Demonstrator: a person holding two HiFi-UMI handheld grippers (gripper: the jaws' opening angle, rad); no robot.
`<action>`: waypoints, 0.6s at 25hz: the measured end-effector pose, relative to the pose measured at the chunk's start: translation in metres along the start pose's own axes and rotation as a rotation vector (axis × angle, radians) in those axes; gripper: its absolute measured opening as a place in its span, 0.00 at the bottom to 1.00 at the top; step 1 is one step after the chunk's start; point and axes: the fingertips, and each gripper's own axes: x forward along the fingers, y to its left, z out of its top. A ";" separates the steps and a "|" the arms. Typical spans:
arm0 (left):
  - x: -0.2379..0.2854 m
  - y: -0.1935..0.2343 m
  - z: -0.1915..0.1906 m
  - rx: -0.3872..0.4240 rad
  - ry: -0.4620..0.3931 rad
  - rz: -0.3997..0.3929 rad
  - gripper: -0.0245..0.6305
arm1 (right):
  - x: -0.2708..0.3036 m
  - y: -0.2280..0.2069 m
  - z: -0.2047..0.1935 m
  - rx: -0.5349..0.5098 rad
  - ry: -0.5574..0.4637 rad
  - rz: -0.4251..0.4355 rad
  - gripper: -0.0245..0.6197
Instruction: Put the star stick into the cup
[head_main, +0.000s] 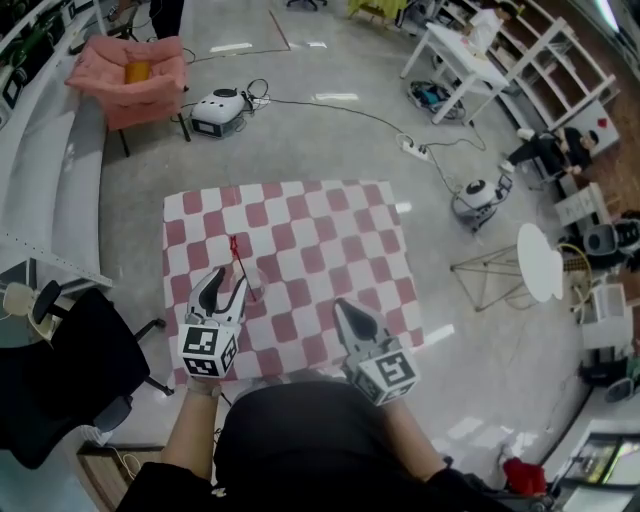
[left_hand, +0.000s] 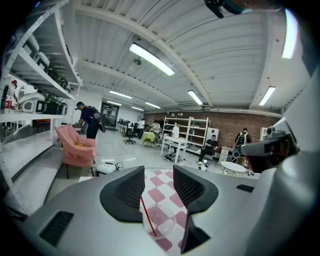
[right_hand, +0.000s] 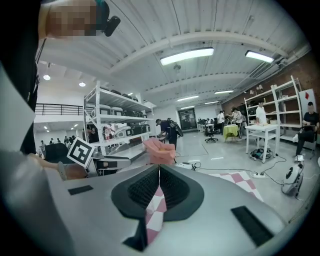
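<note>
Centre-left of the head view, on the checkered table (head_main: 310, 225): clear cup (head_main: 251, 287) sits just ahead of the left gripper (head_main: 226, 280). Red star stick (head_main: 239, 262) is in the cup, leaning, top end sticking out above the rim. Left gripper view: left gripper (left_hand: 159, 182) released, jaws wide apart, cup (left_hand: 161, 226) and stick (left_hand: 148, 217) low in the gap, pads not pressing either. Right gripper (head_main: 343, 308) sits lower centre over the table's near edge, well apart from the cup. Right gripper view: right gripper (right_hand: 159, 172) clenched, nothing in it.
</note>
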 end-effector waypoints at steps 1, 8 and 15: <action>-0.005 -0.003 0.005 0.001 -0.009 0.005 0.35 | 0.002 0.001 0.002 -0.001 -0.007 0.016 0.06; -0.042 -0.033 0.050 -0.005 -0.109 0.012 0.35 | 0.010 0.012 0.013 -0.011 -0.049 0.137 0.06; -0.076 -0.050 0.076 0.007 -0.184 0.091 0.13 | 0.021 0.030 0.029 -0.021 -0.098 0.269 0.06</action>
